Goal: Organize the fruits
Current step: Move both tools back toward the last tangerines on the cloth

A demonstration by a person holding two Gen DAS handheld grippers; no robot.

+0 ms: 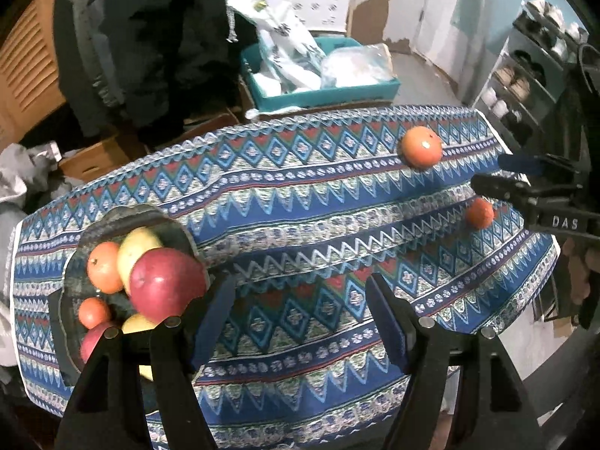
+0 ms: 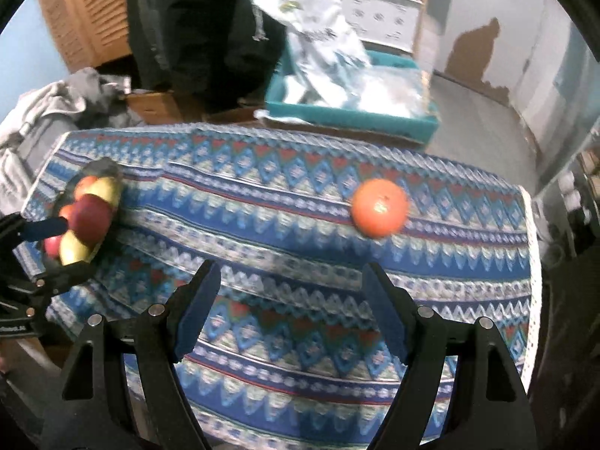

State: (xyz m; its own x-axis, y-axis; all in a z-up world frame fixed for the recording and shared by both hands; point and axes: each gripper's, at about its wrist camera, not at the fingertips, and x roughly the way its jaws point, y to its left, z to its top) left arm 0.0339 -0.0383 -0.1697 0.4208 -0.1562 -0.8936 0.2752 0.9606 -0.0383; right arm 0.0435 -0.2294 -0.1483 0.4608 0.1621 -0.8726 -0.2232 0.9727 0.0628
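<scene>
Nearest the left wrist camera, the left gripper (image 1: pixel 300 318) is hanging over the patterned tablecloth (image 1: pixel 300 195) with its blue-padded jaws standing apart and nothing but cloth showing between them. Just to its left, almost touching the left finger, a dark bowl (image 1: pixel 176 221) is sitting near the left end of the table, holding a big red apple (image 1: pixel 167 285), a yellow fruit (image 1: pixel 137 249), two small oranges, another red apple and a further yellow piece low in the heap. Nearest the right wrist camera, the right gripper (image 2: pixel 290 311) is likewise standing released, jaws wide, with only tablecloth between its pads. Farther out and slightly to the right of those jaws, a large orange (image 2: pixel 379 207) is lying loose on the cloth, well apart from the fingertips. In the left wrist view a small orange (image 1: pixel 480 213) is lying at the right side of the table, just beside the tip of the right gripper as it is reaching in from the right edge, with the large orange farther back. Beyond the table's far edge, a teal bin (image 1: pixel 330 95) is holding white plastic bags, dark clothing is hanging to its left, and a shoe rack (image 1: pixel 525 75) is standing at the far right.
</scene>
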